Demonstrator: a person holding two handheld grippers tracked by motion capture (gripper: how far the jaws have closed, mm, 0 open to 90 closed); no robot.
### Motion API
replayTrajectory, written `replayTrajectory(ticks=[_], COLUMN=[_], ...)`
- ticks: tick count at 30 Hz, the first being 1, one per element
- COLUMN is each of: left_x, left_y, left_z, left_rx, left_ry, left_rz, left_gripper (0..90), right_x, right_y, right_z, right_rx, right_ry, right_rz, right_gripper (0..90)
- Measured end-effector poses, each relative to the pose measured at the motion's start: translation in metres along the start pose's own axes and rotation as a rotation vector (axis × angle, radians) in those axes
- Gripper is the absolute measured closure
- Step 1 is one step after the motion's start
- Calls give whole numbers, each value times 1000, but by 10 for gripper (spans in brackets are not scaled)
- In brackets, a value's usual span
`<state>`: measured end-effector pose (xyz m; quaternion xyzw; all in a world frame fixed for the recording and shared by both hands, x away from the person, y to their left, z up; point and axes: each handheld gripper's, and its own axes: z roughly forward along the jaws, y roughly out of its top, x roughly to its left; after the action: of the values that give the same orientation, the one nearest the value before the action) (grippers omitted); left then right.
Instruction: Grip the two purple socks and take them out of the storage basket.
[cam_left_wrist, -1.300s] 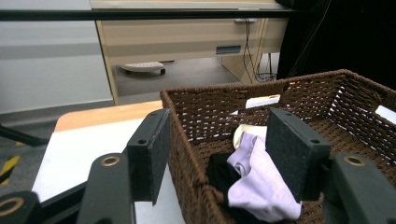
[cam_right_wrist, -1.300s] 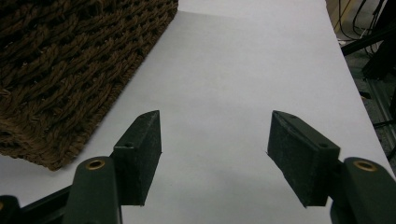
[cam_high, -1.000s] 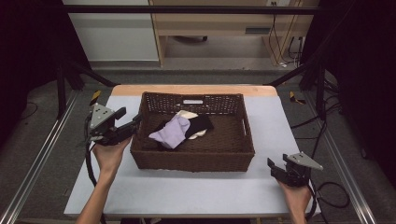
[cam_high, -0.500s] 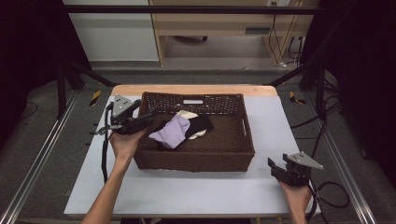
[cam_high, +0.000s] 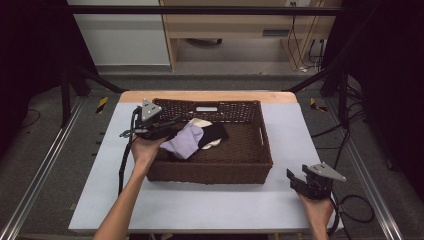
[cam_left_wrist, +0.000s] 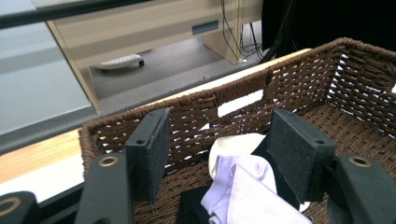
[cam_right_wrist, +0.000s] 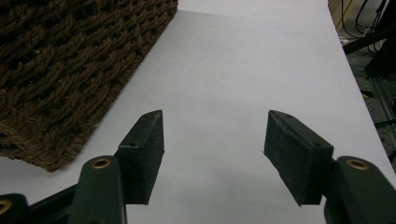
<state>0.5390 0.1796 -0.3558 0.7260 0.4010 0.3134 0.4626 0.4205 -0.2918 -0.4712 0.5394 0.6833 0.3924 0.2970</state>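
Jaws spread wide on both. Right gripper sits low on the white table, near the basket's front right corner, empty. Left gripper hangs over the brown wicker basket at its left rim, lavender cloth between its pads, not pinched. Black cloth and white cloth lie behind.

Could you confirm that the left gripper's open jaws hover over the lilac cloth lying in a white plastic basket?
Not quite: the basket is dark brown woven wicker, as the left gripper view shows. The left gripper, jaws open, does hover over the lilac cloth.
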Motion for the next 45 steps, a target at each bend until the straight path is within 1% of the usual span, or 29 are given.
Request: replayTrajectory(ticks=[1,2,3,4,5,7,10,11,13,15,16,17,20,23,24,26,27,28,29,31,34,35,36,39,40,42,43,45], left_x=[0,1,1,2,2,1,-2,-3,-4,-5,-5,-5,-10,-12,-13,-15,-15,-18,-19,-19,-20,-20,-20,-23,-23,-23,-23,-23], left_y=[0,-2,-2,-4,-5,-8,-13,-13,-13,-14,-15,-15,-17,-19,-20,-21,-21,-22,-23,-23,-25,-25,-25,-28,-29,-29,-29,-31], left_z=[0,5,5,10,13,18,24,25,25,27,29,29,32,35,36,38,38,40,41,42,45,45,45,49,49,51,51,54], left_rx=[0,7,7,28,48,85,142,152,153,159,179,179,207,241,253,282,282,305,313,324,349,365,365,398,408,425,425,448], left_ry=[0,-11,-11,-28,-33,-27,-23,-20,-19,-29,-40,-40,-49,-43,-46,-42,-42,-27,-25,-23,-26,-25,-25,-15,-21,-17,-17,-18], left_rz=[0,-14,-14,-23,-26,-18,4,13,20,13,8,8,16,47,55,88,88,114,123,121,117,124,124,135,130,131,131,125], left_gripper=[383,383,382,381,380,384,386,386,383,390,395,404,426,429,426,423,419,416,416,415,415,416,415,402,407,412,415,416], right_x=[0,0,0,0,0,0,0,0,0,0,0,-1,-1,0,0,0,0,0,0,0,0,0,0,0,0,0,0,0], right_y=[0,0,0,0,0,0,0,0,0,0,0,0,0,0,0,0,0,0,0,0,0,0,0,0,0,0,0,0], right_z=[0,0,0,0,0,0,0,0,0,0,0,0,0,1,0,0,0,0,0,1,1,1,1,1,1,0,0,1], right_rx=[1,1,1,1,0,-2,-3,-2,-2,-2,-1,-1,-1,2,1,2,2,1,2,3,4,5,4,4,3,3,3,4], right_ry=[0,0,0,0,0,1,2,1,3,2,2,1,2,3,1,4,4,5,4,1,6,7,6,6,6,7,7,9], right_rz=[1,1,1,1,0,1,1,0,1,1,2,1,-3,-4,-8,-3,-3,-3,-3,-13,-14,-13,-14,-16,-14,-13,-13,-15], right_gripper=[379,380,380,380,381,381,381,381,382,382,382,381,381,381,381,380,380,381,381,381,383,383,383,383,383,382,382,383])
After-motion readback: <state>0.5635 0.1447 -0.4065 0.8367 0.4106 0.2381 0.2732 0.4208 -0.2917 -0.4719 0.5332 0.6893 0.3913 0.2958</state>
